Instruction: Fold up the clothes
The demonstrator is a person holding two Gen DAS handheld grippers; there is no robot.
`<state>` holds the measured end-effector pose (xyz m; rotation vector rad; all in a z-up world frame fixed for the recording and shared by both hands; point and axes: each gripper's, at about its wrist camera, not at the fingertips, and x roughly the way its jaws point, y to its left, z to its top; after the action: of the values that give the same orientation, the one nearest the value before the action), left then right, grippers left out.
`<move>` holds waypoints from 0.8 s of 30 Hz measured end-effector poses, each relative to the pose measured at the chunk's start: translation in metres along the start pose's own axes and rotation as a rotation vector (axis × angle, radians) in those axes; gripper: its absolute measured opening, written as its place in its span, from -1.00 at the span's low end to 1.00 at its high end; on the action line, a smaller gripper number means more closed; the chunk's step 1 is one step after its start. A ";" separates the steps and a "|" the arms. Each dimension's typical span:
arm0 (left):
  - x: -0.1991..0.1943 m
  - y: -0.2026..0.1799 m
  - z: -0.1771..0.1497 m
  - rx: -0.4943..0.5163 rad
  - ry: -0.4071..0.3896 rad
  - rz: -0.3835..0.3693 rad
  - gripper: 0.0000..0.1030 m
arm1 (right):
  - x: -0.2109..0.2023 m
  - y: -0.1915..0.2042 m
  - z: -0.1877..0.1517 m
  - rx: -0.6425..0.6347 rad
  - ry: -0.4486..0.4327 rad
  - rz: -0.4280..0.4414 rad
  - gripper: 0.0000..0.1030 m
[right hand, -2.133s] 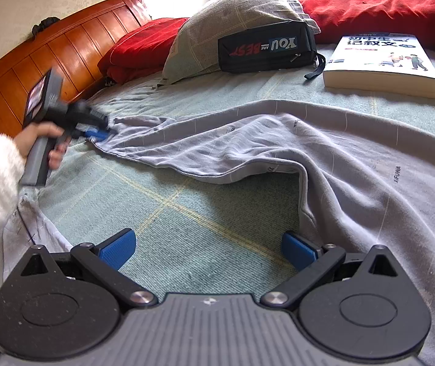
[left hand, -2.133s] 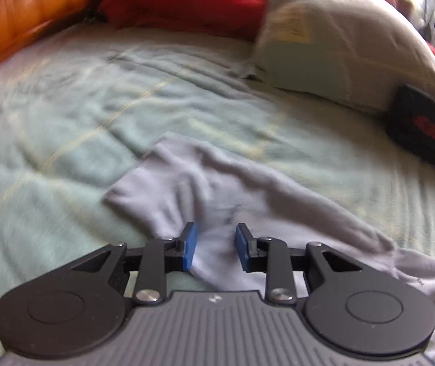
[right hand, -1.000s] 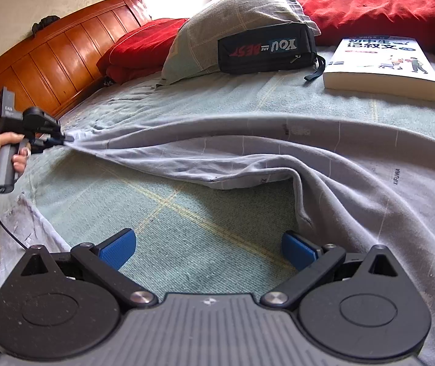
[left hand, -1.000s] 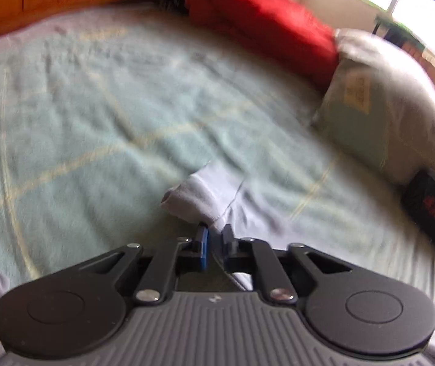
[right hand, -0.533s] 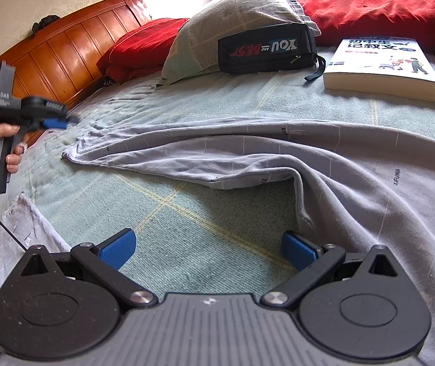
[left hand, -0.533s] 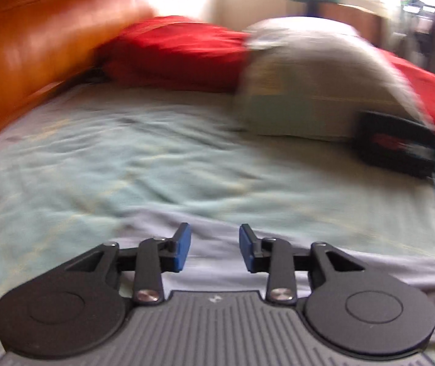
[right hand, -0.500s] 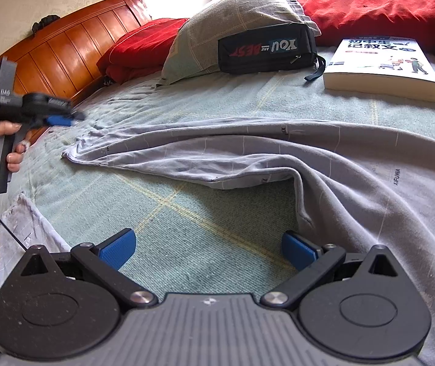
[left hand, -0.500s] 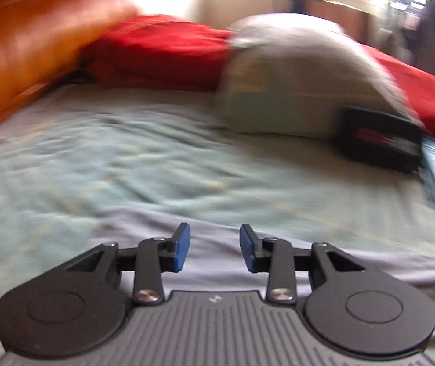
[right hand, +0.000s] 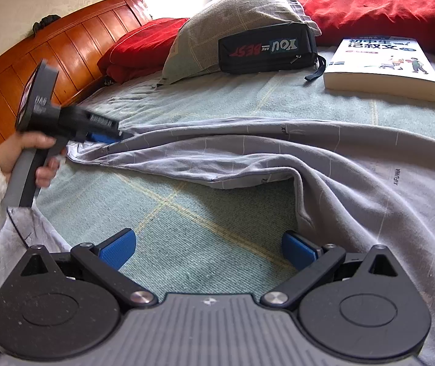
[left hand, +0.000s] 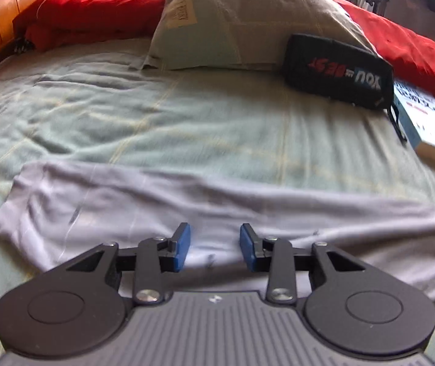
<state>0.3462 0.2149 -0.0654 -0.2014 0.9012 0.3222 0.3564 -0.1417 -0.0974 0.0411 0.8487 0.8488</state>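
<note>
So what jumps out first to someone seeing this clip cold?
A grey garment sprawls unfolded across the green bedspread, one sleeve reaching toward the wooden headboard. The left gripper, open, hovers over that sleeve. Behind, red pillows flank a grey pillow with a black pouch leaning on it, and a book lies alongside.
</note>
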 end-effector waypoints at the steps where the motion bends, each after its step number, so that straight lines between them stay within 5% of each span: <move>1: -0.005 0.003 -0.005 -0.001 -0.004 0.003 -0.29 | 0.001 0.001 0.000 -0.006 0.000 -0.004 1.00; 8: -0.058 -0.003 -0.023 0.123 -0.029 0.046 -0.10 | 0.004 0.007 -0.003 -0.057 -0.004 -0.036 1.00; 13: -0.111 -0.013 -0.049 0.223 -0.047 -0.003 0.31 | 0.007 0.011 -0.004 -0.078 -0.005 -0.057 1.00; 17: -0.130 -0.015 -0.081 0.294 -0.049 -0.053 0.38 | 0.008 0.013 -0.003 -0.087 -0.003 -0.067 1.00; 24: -0.103 -0.004 -0.137 0.197 -0.025 -0.115 0.42 | 0.009 0.016 0.002 -0.082 0.037 -0.077 1.00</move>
<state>0.1874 0.1503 -0.0661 -0.0662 0.8864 0.1277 0.3509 -0.1245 -0.0959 -0.0793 0.8438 0.8131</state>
